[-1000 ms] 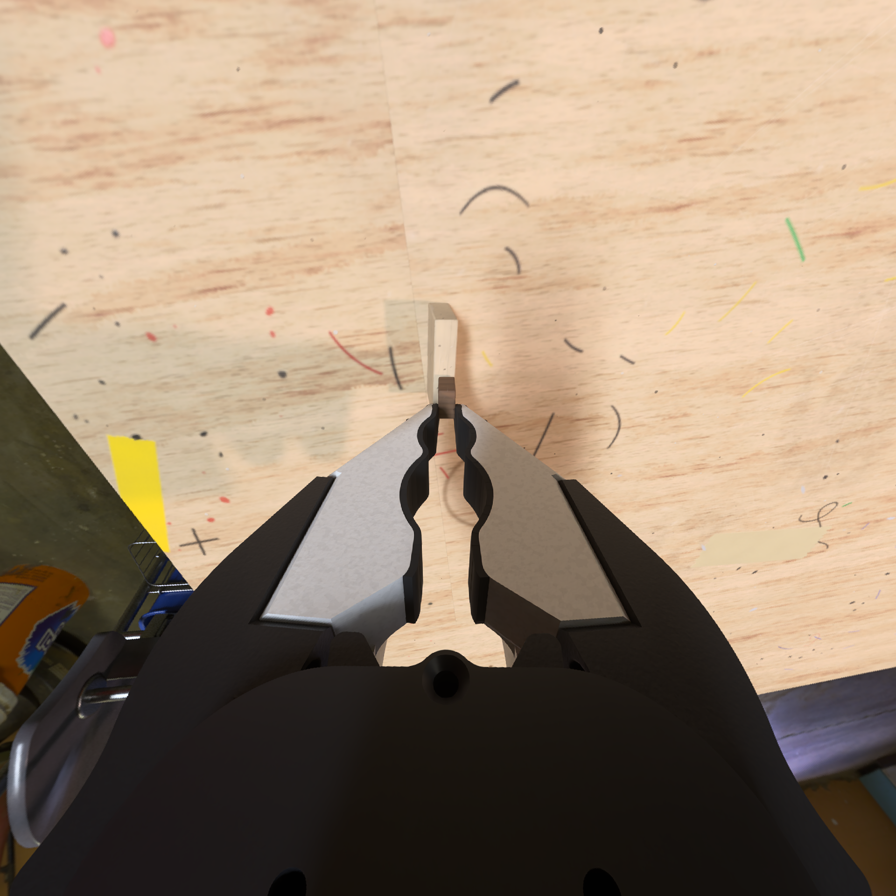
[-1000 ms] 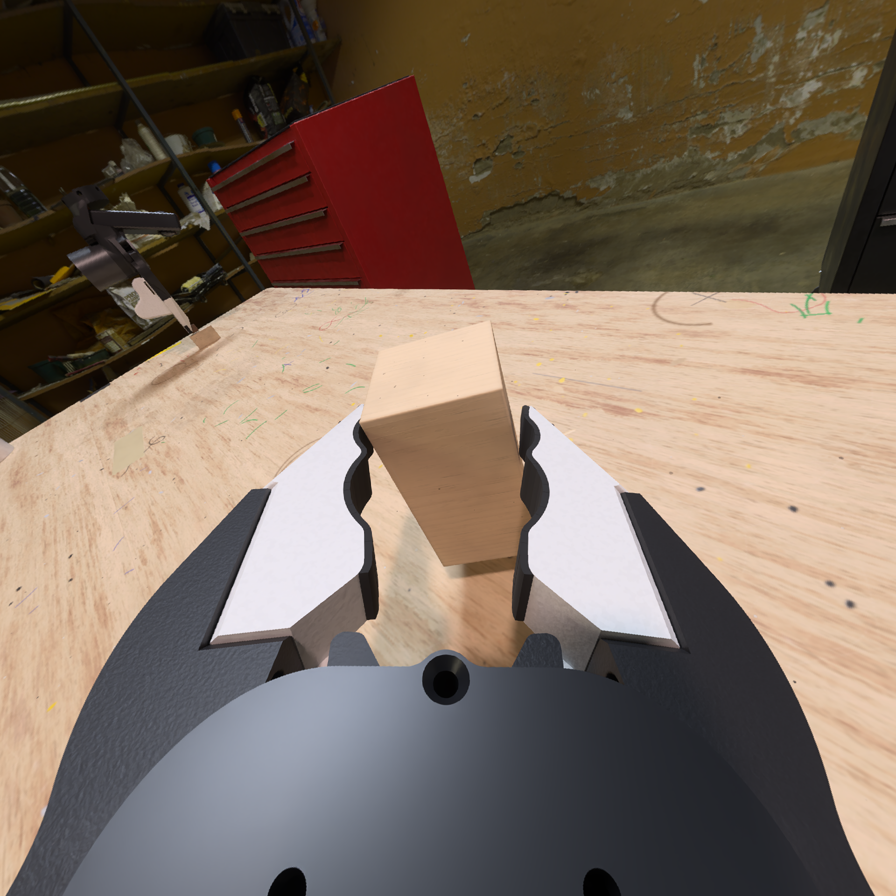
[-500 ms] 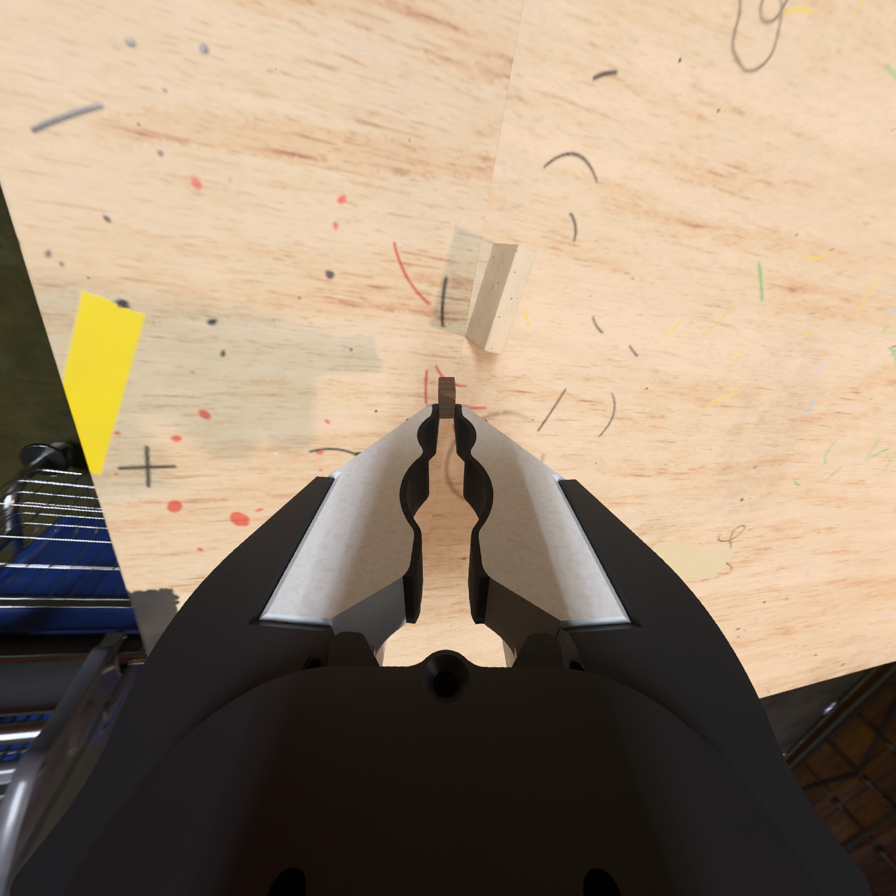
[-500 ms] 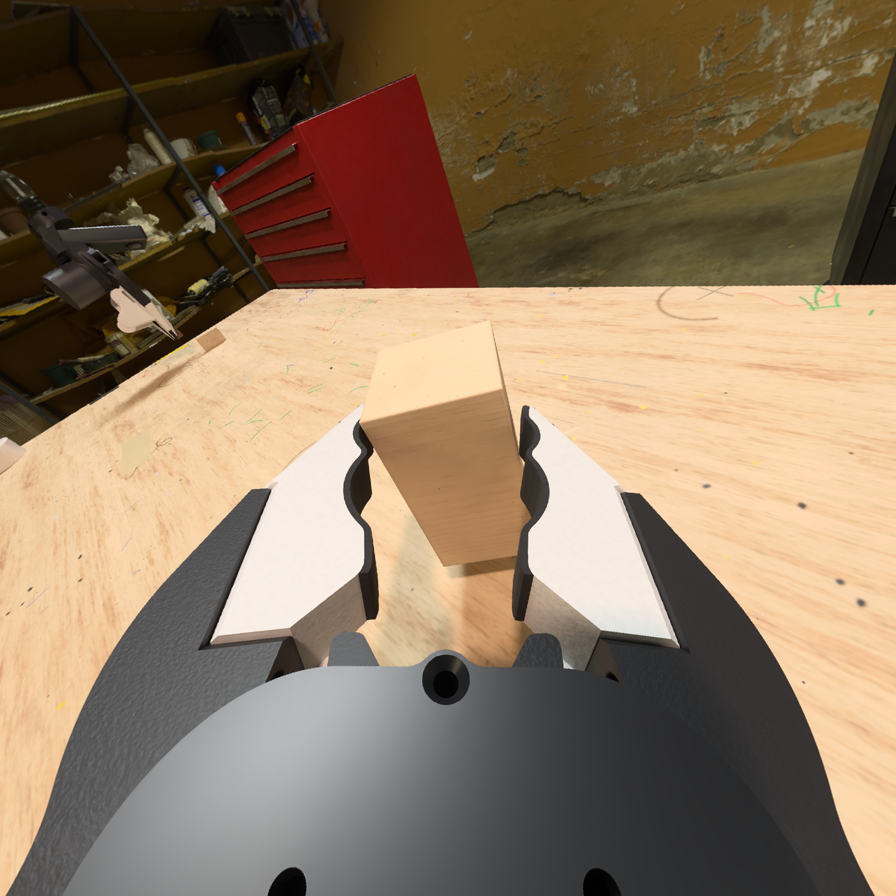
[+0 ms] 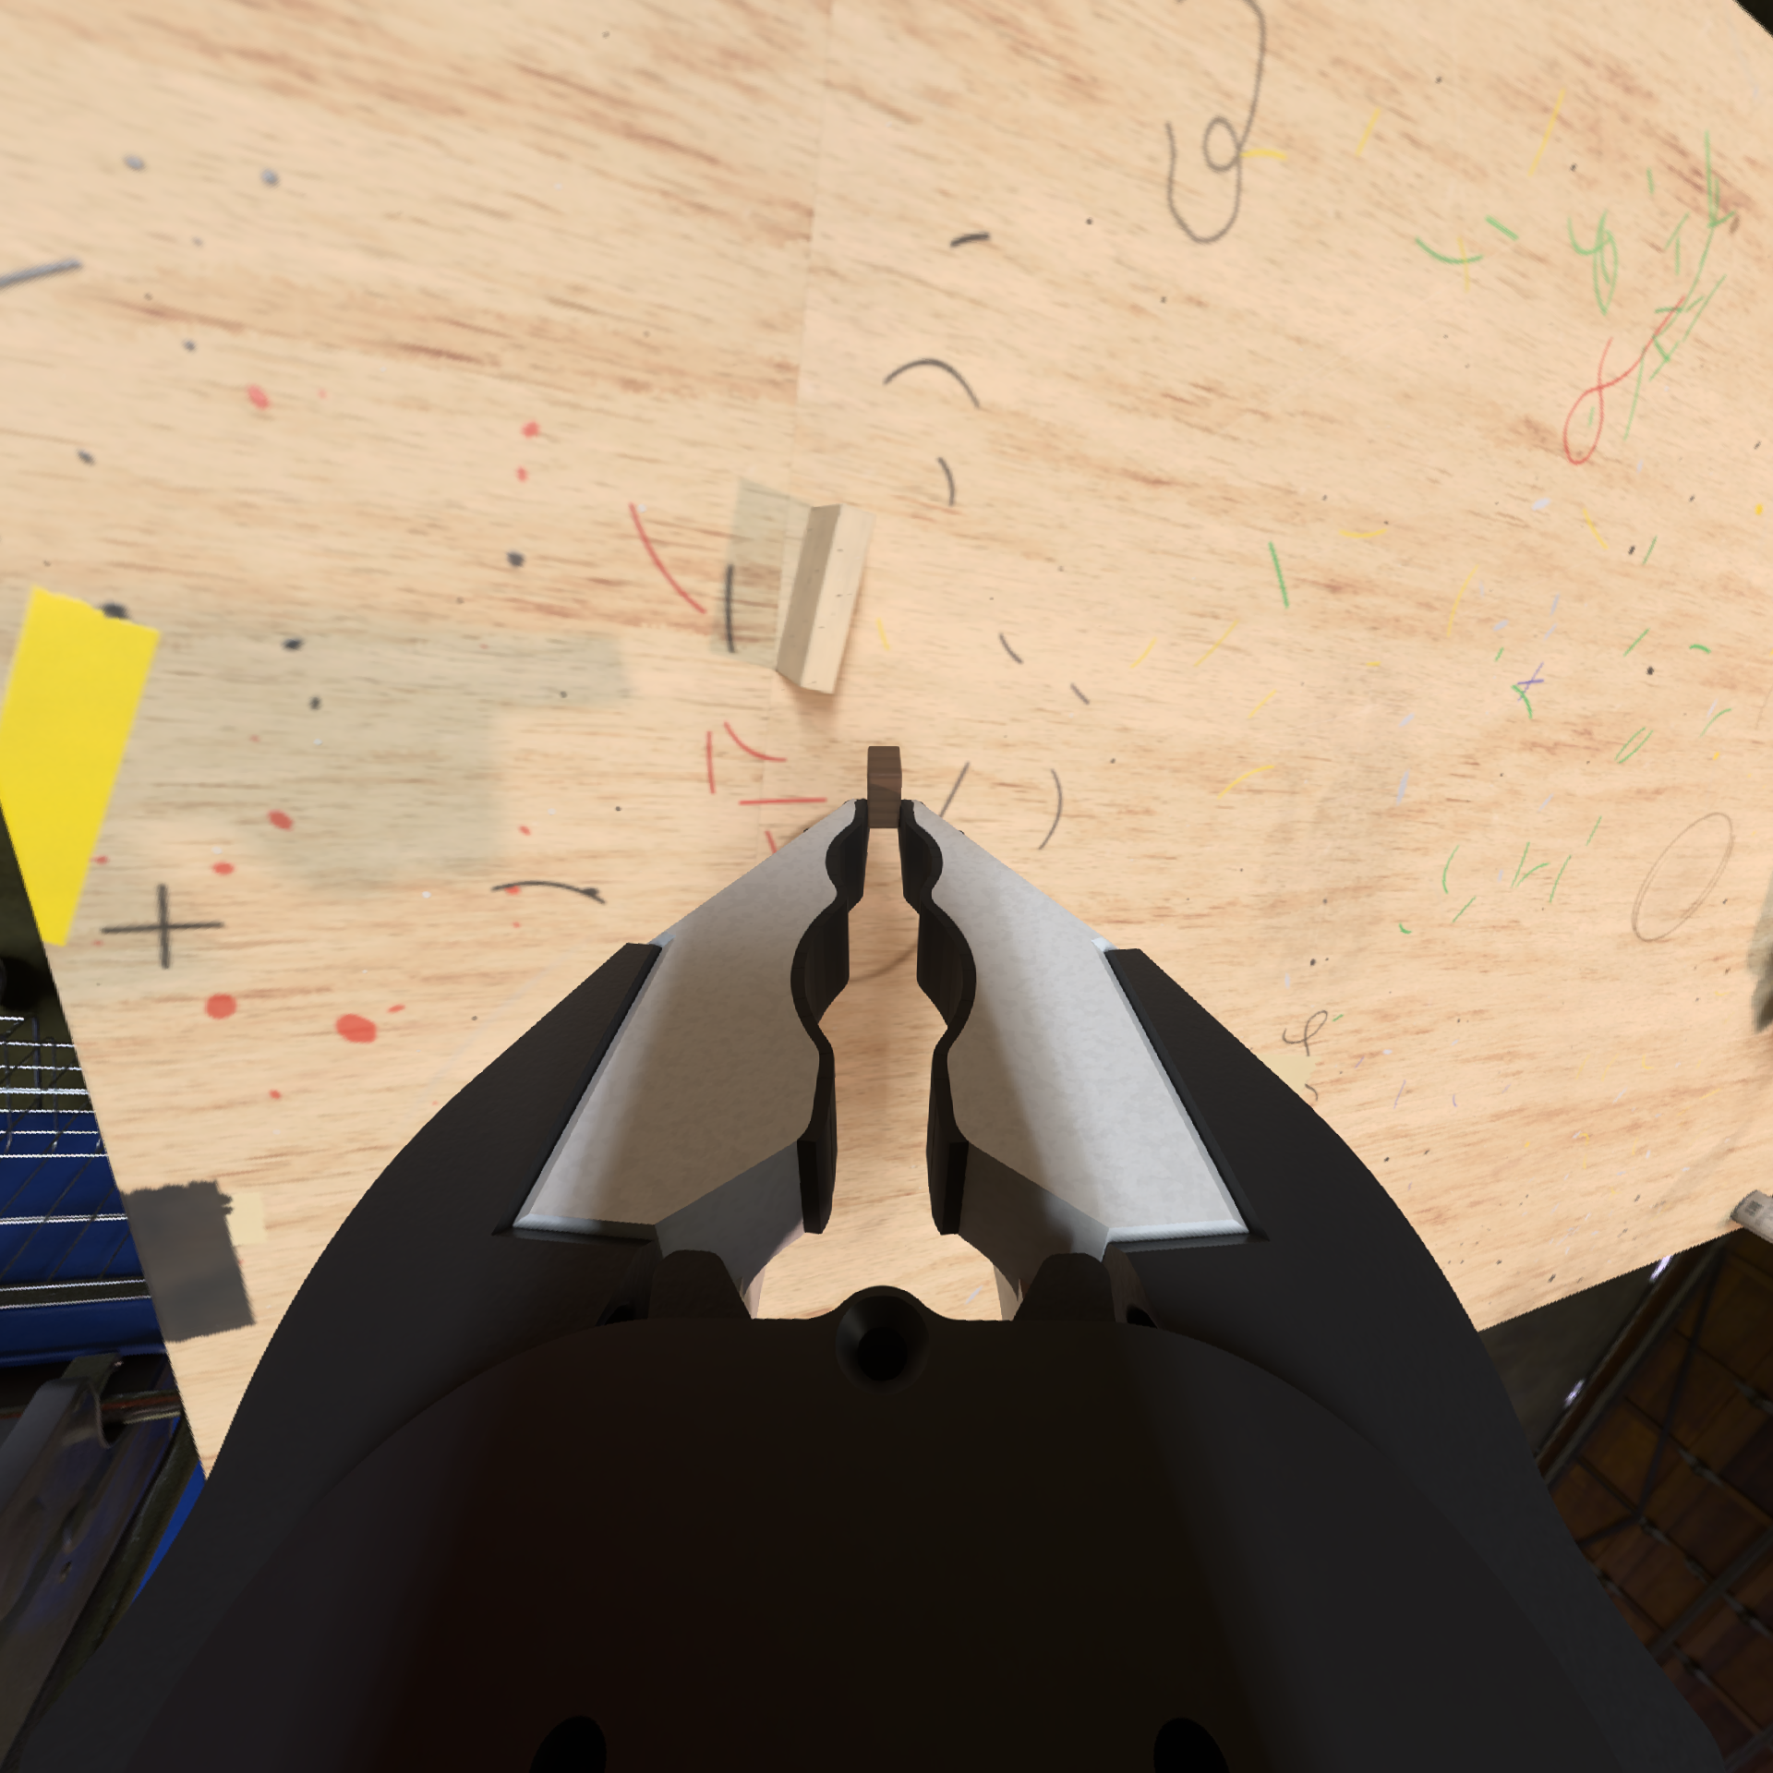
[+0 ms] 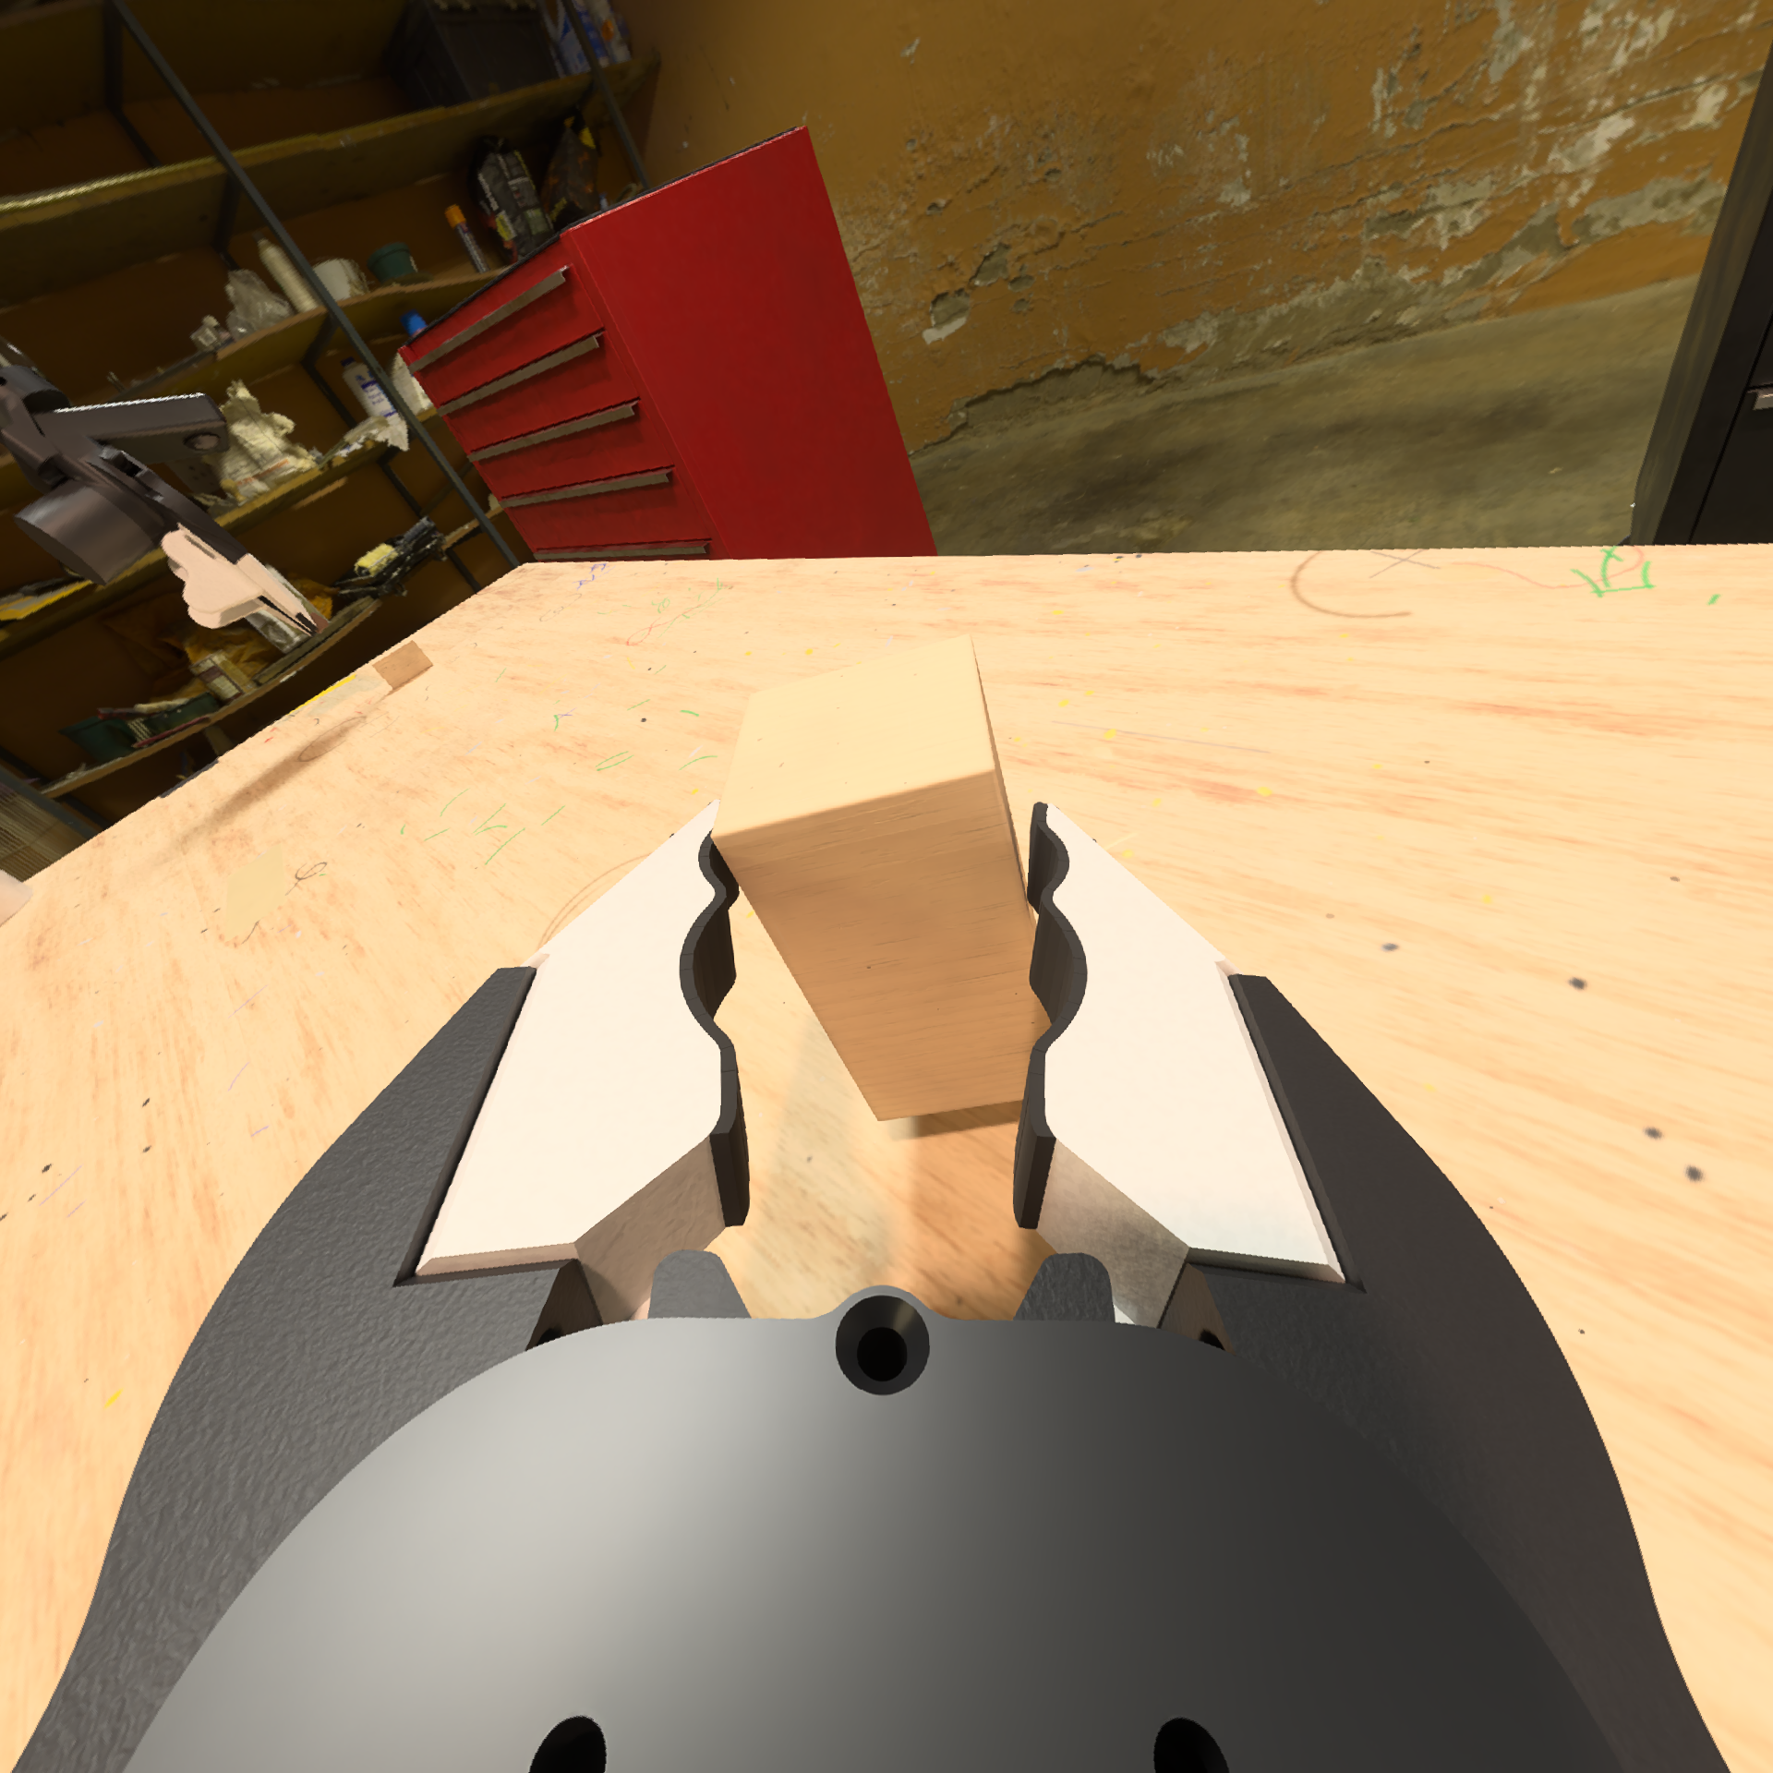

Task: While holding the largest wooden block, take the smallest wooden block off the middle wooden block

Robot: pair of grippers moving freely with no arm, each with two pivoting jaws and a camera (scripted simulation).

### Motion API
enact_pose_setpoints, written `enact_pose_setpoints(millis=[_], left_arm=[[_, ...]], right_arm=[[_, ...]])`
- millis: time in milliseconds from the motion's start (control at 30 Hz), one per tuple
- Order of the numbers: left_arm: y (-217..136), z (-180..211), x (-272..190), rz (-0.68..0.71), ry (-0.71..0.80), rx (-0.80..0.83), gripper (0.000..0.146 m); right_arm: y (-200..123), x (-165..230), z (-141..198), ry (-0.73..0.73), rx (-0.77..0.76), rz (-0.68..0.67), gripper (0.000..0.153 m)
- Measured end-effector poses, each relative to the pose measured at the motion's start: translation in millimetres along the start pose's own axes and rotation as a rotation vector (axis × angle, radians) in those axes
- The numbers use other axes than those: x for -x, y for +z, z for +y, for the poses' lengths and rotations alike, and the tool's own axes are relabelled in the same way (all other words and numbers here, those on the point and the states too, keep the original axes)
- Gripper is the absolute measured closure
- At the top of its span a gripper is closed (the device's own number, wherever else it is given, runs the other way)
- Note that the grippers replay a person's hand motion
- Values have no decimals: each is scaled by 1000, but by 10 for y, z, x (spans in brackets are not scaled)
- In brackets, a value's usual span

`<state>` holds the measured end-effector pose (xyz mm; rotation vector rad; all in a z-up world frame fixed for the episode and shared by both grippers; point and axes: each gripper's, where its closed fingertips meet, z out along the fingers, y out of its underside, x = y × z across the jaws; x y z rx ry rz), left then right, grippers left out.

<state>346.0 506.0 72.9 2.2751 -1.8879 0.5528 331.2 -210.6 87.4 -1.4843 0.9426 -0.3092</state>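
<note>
My left gripper [image 5: 883,815] is shut on the smallest block [image 5: 883,779], a small dark-brown piece that sticks out of its tips, held well above the plywood table [image 5: 1247,480]. The middle block [image 5: 823,597], a flat pale piece, lies on the table below and ahead of it. My right gripper [image 6: 878,835] is shut on the largest block [image 6: 878,883], a pale tall block tilted between its fingers a little above the table. In the right wrist view the left gripper [image 6: 297,619] hovers far off at the left, above the middle block [image 6: 403,662].
Yellow tape [image 5: 67,748] marks the table's left edge, with blue bins [image 5: 58,1228] below. Pen scribbles cover the table. A red drawer cabinet [image 6: 691,384] and cluttered shelves [image 6: 240,317] stand beyond the far edge, a dark cabinet [image 6: 1717,336] at the right.
My left gripper has risen with the smallest block, and the middle block now lies farther below it. My right gripper has stayed still with the largest block.
</note>
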Motion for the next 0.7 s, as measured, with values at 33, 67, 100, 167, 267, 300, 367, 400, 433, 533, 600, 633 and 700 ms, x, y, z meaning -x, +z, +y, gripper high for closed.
enact_pose_setpoints(millis=[33,67,100,167,267,300,367,400,433,533,600,633,700], left_arm=[[-11,-7,-39,-1,7,2,140],[-20,-14,-77,-3,10,3,140],[-28,-20,-115,-6,16,4,140],[-44,-26,-193,-6,31,10,140],[-78,-46,-291,0,54,2,140],[-93,-54,-324,6,58,-5,140],[-124,-69,-389,18,62,-19,140],[-140,-76,-419,23,64,-27,140],[-155,-82,-448,26,66,-35,140],[-190,-94,-522,30,70,-54,140],[-206,-94,-568,35,73,-61,140],[-212,-93,-592,38,76,-63,140],[-222,-91,-635,46,84,-65,140]], right_arm=[[-1,-5,3,1,1,2,92],[-1,-8,4,3,1,3,92],[-1,-11,6,5,1,2,92],[-1,-16,13,8,4,4,92],[-3,-30,23,6,8,12,92],[-2,-35,32,6,12,16,92],[3,-41,46,9,19,18,92],[6,-43,51,10,20,19,92],[9,-46,56,10,22,21,92],[20,-50,70,13,27,25,92],[28,-55,82,14,33,27,92],[32,-61,88,16,37,30,92],[42,-69,98,23,43,32,92]])
